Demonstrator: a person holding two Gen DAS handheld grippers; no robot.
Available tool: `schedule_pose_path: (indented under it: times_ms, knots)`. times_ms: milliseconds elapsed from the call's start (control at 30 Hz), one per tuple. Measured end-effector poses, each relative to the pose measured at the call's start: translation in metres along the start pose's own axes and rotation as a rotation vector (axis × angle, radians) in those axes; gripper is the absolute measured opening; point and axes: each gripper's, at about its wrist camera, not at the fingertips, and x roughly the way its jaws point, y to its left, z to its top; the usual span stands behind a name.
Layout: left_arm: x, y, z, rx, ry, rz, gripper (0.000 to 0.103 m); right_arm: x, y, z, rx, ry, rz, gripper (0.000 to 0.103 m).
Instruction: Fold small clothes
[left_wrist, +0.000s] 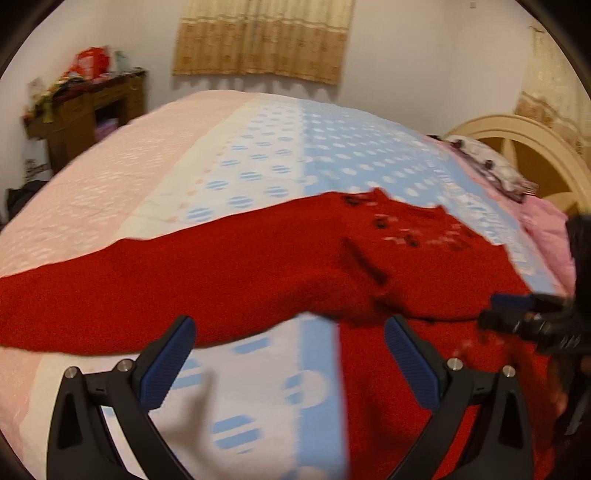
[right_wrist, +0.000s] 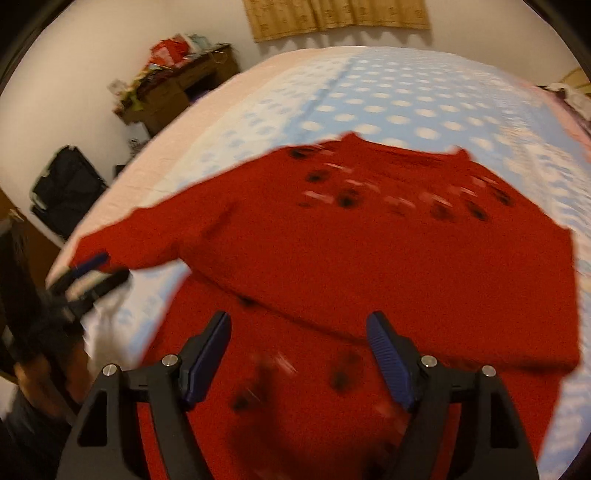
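Note:
A red knit sweater (left_wrist: 258, 258) with dark and pale dots lies on the bed; its top part is folded down over the body, and one sleeve stretches out to the left. It fills the right wrist view (right_wrist: 369, 258). My left gripper (left_wrist: 288, 328) is open and empty, hovering near the sleeve's lower edge. My right gripper (right_wrist: 299, 325) is open and empty above the sweater's lower part. The right gripper shows at the right edge of the left wrist view (left_wrist: 517, 314). The left gripper shows at the left of the right wrist view (right_wrist: 92, 269) near the sleeve's cuff.
The bed (left_wrist: 332, 155) has a blue, white and pink dotted cover. A cluttered wooden desk (left_wrist: 85, 107) stands at the far left wall. A cream headboard (left_wrist: 517, 144) and a pillow (left_wrist: 487, 166) are at the right. A dark suitcase (right_wrist: 66, 188) stands on the floor.

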Motion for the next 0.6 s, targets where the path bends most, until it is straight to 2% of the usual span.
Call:
schedule_pose_path:
  times_ms: [133,200,267,333,400,467,500,533,567,600]
  knots:
    - [0.012,-0.032,0.016,0.064,0.017,-0.076,0.102,-0.025,-0.026,-0.028,0.063,-0.039,0.005,0.076]
    - [0.025,-0.047,0.023,0.098,0.043,-0.075,0.093,-0.033,-0.031,-0.04,0.072,-0.057,0.003,0.076]
    - [0.048,-0.06,0.029,0.124,0.115,-0.098,0.085,-0.038,-0.031,-0.053,0.06,-0.08,-0.006,0.076]
    - [0.063,-0.065,0.03,0.135,0.142,-0.076,0.074,-0.041,-0.029,-0.068,0.04,-0.091,-0.018,0.076]
    - [0.084,-0.068,0.028,0.134,0.207,-0.078,0.068,-0.038,-0.024,-0.08,0.008,-0.088,-0.021,0.076]
    - [0.095,-0.067,0.024,0.115,0.255,-0.086,0.045,-0.035,-0.021,-0.088,-0.014,-0.071,-0.027,0.076]
    - [0.096,-0.066,0.023,0.106,0.253,-0.081,0.042,-0.036,-0.02,-0.09,-0.019,-0.077,-0.029,0.076]
    - [0.093,-0.066,0.023,0.103,0.224,-0.078,0.021,-0.038,-0.02,-0.09,-0.02,-0.09,-0.026,0.076]
    - [0.091,-0.066,0.024,0.106,0.212,-0.086,0.011,-0.039,-0.021,-0.089,-0.016,-0.099,-0.016,0.076]
    - [0.086,-0.064,0.027,0.095,0.203,-0.091,0.011,-0.039,-0.022,-0.089,-0.009,-0.1,-0.006,0.076]
